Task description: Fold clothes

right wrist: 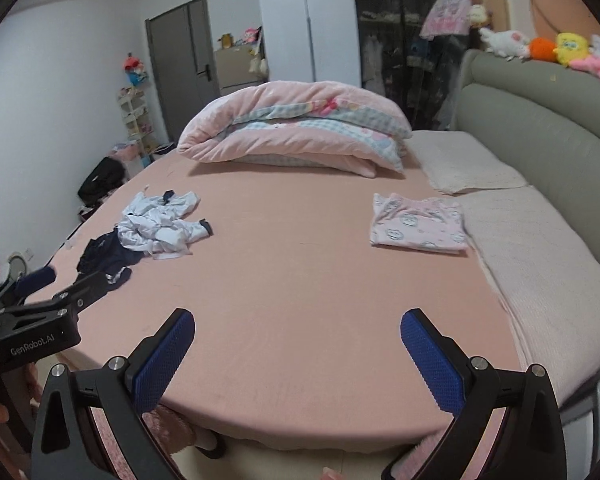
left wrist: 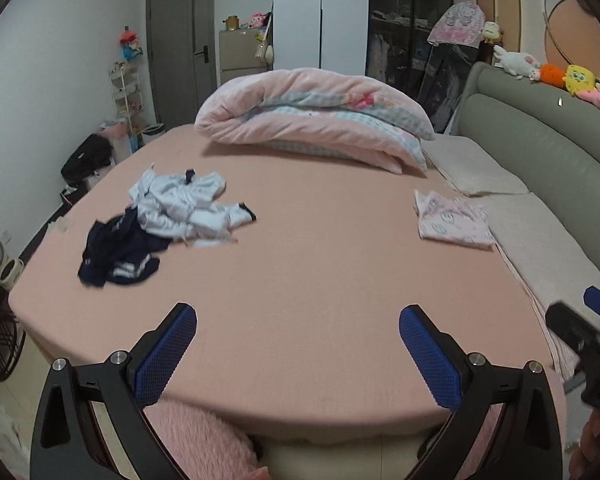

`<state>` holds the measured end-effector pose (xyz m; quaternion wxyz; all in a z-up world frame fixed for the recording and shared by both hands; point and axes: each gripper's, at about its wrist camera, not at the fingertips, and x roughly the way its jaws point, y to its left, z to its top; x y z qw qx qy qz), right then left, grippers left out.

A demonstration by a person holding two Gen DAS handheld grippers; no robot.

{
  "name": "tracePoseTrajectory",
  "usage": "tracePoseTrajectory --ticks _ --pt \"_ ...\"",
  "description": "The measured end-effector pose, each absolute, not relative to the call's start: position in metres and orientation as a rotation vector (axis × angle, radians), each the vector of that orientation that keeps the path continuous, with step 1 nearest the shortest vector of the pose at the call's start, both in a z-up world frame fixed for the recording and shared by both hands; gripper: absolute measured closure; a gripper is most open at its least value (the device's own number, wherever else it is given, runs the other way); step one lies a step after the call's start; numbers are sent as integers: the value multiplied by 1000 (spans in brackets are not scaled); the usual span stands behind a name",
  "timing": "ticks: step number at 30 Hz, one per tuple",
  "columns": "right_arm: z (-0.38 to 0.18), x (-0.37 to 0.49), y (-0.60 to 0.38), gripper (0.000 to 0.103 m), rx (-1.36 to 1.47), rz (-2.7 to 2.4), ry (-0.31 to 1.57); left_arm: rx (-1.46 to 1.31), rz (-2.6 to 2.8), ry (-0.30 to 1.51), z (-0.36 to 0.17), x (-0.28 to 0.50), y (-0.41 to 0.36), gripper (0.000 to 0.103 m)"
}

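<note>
A crumpled white garment [left wrist: 184,208] [right wrist: 160,224] lies on the left half of the pink bed [left wrist: 300,264] [right wrist: 292,272], overlapping a dark navy garment [left wrist: 116,252] [right wrist: 104,258] with white stripes. A folded pink printed garment [left wrist: 454,220] [right wrist: 418,222] rests at the right, beside the pillows. My left gripper [left wrist: 298,316] hovers open over the bed's near edge, holding nothing; it also shows at the left of the right wrist view [right wrist: 40,300]. My right gripper [right wrist: 298,320] is open and empty too, seen partly in the left wrist view [left wrist: 588,320].
A rolled pink quilt [left wrist: 312,116] [right wrist: 292,128] lies at the far side. Pale pillows [left wrist: 476,168] [right wrist: 468,164] line the grey-green headboard [left wrist: 540,128] [right wrist: 540,120] on the right, with plush toys [left wrist: 572,78] on top. A black bag [left wrist: 86,158] and shelf [left wrist: 126,88] stand left.
</note>
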<state>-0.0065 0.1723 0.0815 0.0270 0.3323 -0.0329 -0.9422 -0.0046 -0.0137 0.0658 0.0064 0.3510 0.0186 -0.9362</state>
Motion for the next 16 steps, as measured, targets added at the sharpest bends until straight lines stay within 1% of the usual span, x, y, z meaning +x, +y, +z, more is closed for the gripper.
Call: tracePoseTrajectory --ticks 4,10,16 --pt "63 26 173 0 1040 -2937 -126 1116 -2935 123 48 28 -10 0" --pt "37 50 169 0 1089 -2920 -94 1139 -2901 49 30 51 1 0" --pt "30 52 168 0 1133 -2889 -115 1166 -2897 86 25 48 2 0"
